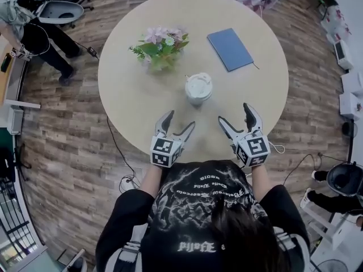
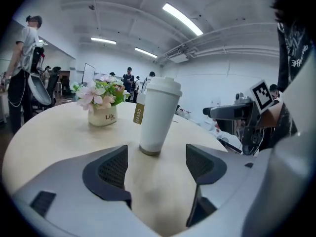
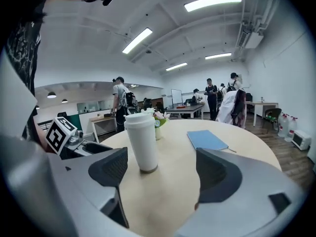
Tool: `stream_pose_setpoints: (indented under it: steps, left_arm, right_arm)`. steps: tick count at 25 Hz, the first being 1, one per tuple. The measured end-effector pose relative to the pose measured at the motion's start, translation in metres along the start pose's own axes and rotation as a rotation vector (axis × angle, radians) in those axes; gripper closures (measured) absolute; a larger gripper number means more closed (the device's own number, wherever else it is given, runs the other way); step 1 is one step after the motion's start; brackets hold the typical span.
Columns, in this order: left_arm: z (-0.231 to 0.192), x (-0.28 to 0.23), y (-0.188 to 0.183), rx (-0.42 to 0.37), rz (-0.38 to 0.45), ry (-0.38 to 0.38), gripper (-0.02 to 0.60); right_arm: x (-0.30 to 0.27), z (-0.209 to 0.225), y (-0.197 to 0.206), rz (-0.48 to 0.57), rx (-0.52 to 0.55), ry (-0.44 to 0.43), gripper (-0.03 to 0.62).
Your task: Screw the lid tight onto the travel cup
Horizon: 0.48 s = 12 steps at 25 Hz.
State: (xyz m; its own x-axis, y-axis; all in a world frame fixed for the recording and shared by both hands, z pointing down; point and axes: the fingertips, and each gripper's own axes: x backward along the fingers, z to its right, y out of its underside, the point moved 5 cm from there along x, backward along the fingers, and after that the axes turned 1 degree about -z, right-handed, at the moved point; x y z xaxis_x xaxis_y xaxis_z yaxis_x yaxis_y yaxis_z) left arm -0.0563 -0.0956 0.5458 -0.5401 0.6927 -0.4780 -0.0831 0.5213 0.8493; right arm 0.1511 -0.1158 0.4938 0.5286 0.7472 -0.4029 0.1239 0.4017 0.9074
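A white travel cup (image 1: 198,89) stands upright near the middle of the round table (image 1: 130,95), its white lid (image 1: 198,84) sitting on top. The cup (image 2: 157,115) rises just beyond the jaws in the left gripper view, and the cup (image 3: 141,141) stands left of centre in the right gripper view. My left gripper (image 1: 179,124) is open near the table's front edge, below and left of the cup. To the cup's lower right my right gripper (image 1: 235,115) is open too. Neither touches the cup.
A small pot of pink flowers (image 1: 160,49) stands behind and left of the cup. A blue notebook (image 1: 229,49) lies at the back right. People and office chairs stand around the room beyond the table.
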Motion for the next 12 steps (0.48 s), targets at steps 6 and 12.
stream_pose_setpoints:
  steps: [6, 12]
  left_arm:
    - [0.008, 0.018, 0.01, 0.033, 0.021, -0.027, 0.207]
    - [0.007, 0.023, -0.001, 0.03, 0.073, -0.072, 0.207]
  right_arm:
    - [0.013, -0.012, 0.033, -0.047, -0.036, 0.017, 0.166]
    - [0.018, -0.015, 0.034, -0.053, -0.005, 0.016, 0.174]
